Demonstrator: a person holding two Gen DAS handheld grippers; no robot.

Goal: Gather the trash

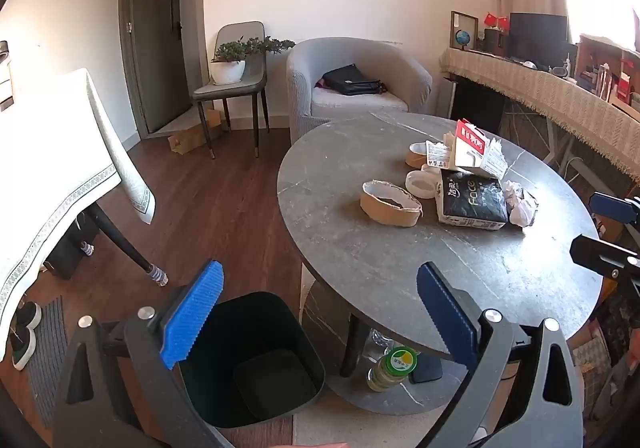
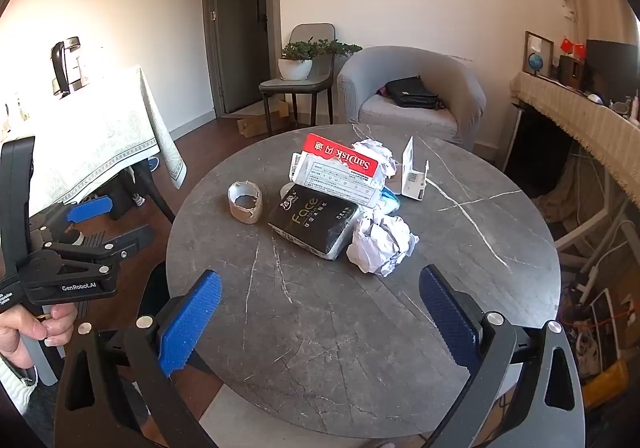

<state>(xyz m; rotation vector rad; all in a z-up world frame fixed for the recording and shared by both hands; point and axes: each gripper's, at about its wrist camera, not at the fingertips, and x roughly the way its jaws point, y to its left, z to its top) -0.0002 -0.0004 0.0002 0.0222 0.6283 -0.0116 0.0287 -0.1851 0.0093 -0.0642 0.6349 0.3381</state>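
A pile of trash lies on the round grey table (image 2: 320,348): a black tissue pack (image 2: 316,224), a red and white SanDisk card (image 2: 340,164), crumpled white paper (image 2: 380,244), a brown tape roll (image 2: 245,202) and a small white box (image 2: 414,176). The tape roll (image 1: 390,202) and tissue pack (image 1: 472,200) also show in the left wrist view. A black bin (image 1: 256,360) stands on the floor left of the table. My left gripper (image 1: 320,312) is open above the bin. My right gripper (image 2: 320,312) is open and empty over the table's near part.
A grey armchair (image 2: 416,88) with a black bag stands behind the table. A cloth-covered table (image 2: 88,128) is at the left, a chair with a plant (image 2: 298,64) by the door. A bottle (image 1: 394,368) sits under the round table. A draped shelf (image 2: 580,120) runs along the right.
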